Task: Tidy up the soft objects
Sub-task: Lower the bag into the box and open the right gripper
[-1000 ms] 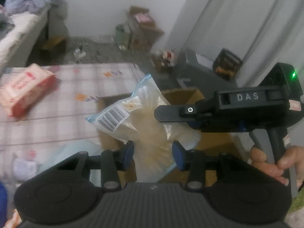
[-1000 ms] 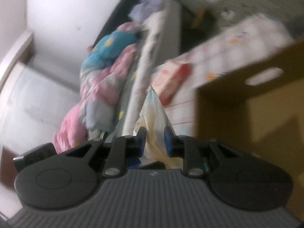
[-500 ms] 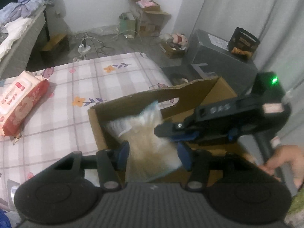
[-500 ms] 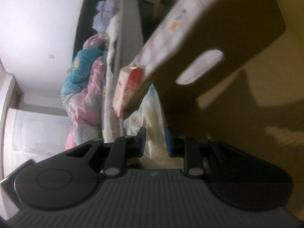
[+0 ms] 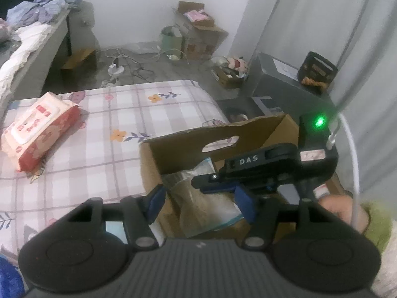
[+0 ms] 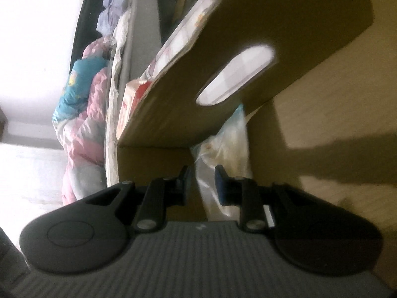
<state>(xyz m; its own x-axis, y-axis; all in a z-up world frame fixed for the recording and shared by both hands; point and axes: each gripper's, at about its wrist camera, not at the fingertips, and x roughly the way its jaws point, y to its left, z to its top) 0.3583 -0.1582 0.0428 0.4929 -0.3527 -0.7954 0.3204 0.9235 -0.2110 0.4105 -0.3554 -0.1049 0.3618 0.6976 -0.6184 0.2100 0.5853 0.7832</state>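
Bag [image 5: 211, 198] seemingly stands upright, long axis vertical, inside box [image 5: 173, 149].

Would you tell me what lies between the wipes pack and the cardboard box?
Only bare checked sheet lies between wipes pack and box, in the left wrist view.

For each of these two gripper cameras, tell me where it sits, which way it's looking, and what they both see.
Left wrist: on the left gripper, looking down over the cardboard box and the bed; its open fingers, the right gripper and a hand show.
Right wrist: on the right gripper, rolled sideways, looking into the box; its fingers pinch the plastic bag.
Shared: box, bag, red wipes pack.
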